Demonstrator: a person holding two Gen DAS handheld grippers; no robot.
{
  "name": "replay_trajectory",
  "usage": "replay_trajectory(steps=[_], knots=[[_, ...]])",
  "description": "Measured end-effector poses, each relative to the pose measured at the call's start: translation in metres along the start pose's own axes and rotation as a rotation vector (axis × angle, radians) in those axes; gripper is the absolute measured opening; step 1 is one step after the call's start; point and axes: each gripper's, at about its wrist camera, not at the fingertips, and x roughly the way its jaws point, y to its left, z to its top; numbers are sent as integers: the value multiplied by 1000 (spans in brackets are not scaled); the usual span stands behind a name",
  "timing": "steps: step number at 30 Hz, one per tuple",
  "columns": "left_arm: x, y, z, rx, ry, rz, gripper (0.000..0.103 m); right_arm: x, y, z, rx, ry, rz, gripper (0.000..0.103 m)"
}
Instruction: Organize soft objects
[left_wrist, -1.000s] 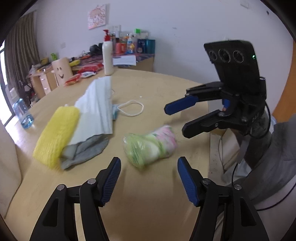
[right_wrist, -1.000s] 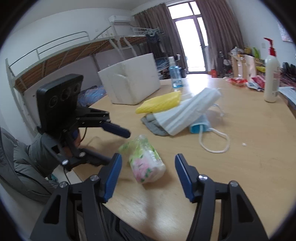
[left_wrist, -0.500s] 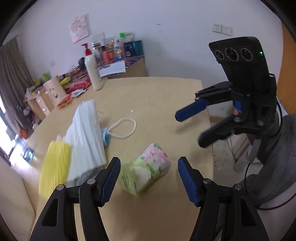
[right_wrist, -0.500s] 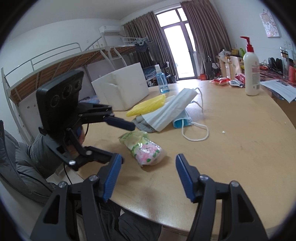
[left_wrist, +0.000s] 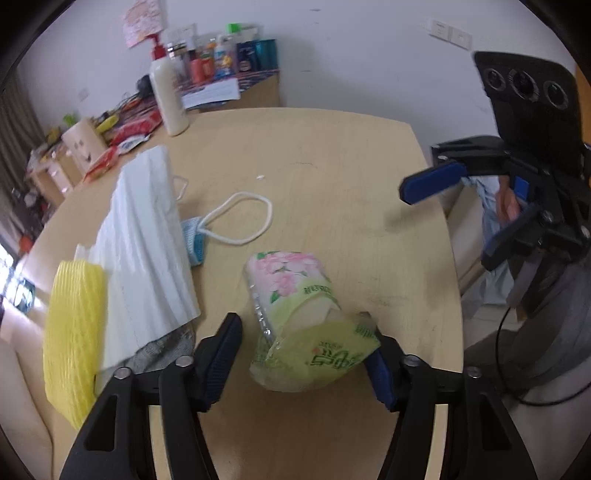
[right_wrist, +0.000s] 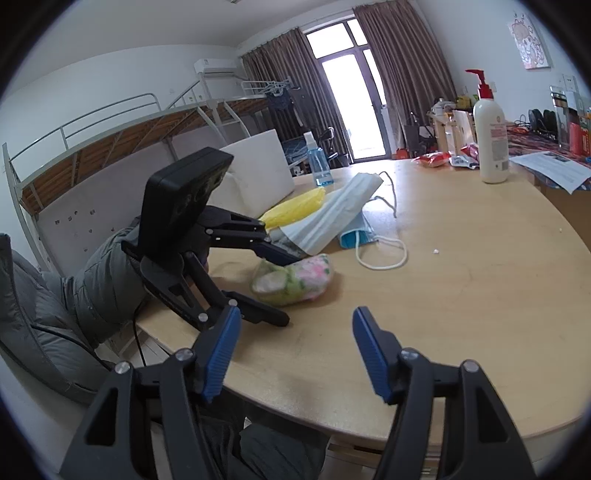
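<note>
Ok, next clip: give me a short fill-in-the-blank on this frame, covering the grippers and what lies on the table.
1. The tissue pack lies between the fingers of the ____ gripper.
2. The right gripper has ____ between its fingers.
3. The pump bottle stands ____ on the table.
4. The mesh sleeve beside the face masks is ____ in colour.

Missing words: left; nothing; upright; yellow

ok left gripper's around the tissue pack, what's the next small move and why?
Probably finish closing the left gripper. Its jaws have just been closing and the tissue pack sits between them on the table, but a gap remains at the left pad, so it isn't gripped yet. The right gripper hangs open, holding nothing.
</note>
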Motion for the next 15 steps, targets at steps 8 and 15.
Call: replay_trajectory(steps=[8, 15], knots=[[-4, -3, 0, -103, -19, 74, 37, 4, 3, 5, -13, -3, 6, 68], [-52, -16, -14, -174, -164, 175, 37, 10, 11, 18, -24, -6, -17, 68]])
